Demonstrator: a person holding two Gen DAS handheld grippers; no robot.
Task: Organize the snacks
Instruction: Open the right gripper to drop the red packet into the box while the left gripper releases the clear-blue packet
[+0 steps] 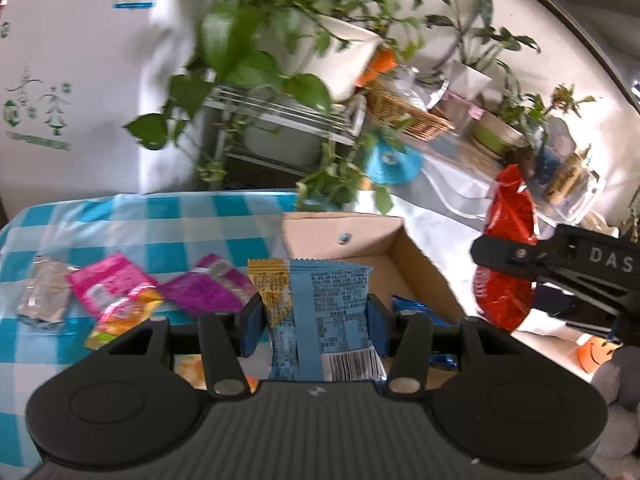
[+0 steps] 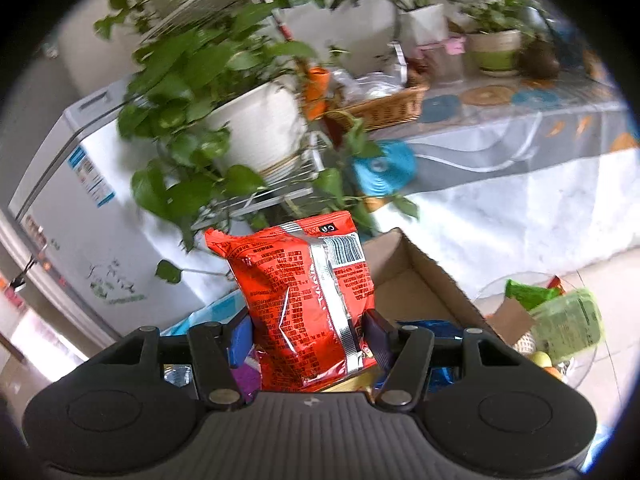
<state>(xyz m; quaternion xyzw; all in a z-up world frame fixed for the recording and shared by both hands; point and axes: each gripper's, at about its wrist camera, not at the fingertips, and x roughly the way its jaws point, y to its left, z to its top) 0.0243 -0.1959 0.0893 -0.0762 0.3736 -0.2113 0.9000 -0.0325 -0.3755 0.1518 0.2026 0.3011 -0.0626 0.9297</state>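
My left gripper (image 1: 314, 322) is shut on a light blue and yellow snack packet (image 1: 320, 312), held above the near edge of an open cardboard box (image 1: 416, 264). A dark blue packet (image 1: 416, 310) lies inside the box. My right gripper (image 2: 306, 340) is shut on a red snack bag (image 2: 304, 300), held upright above the box (image 2: 420, 284); it shows in the left wrist view too (image 1: 506, 264), to the right of the box. Pink (image 1: 106, 284), purple (image 1: 212, 290), silver (image 1: 44, 296) and orange-yellow (image 1: 120, 318) packets lie on the blue checked tablecloth (image 1: 120, 216).
Large potted plants (image 1: 288, 40) on a wire rack stand behind the table. A long table behind holds a wicker basket (image 1: 404, 114) and pots. A white freezer (image 2: 80, 208) is at the left. A glass bowl with green packets (image 2: 560, 320) sits at right.
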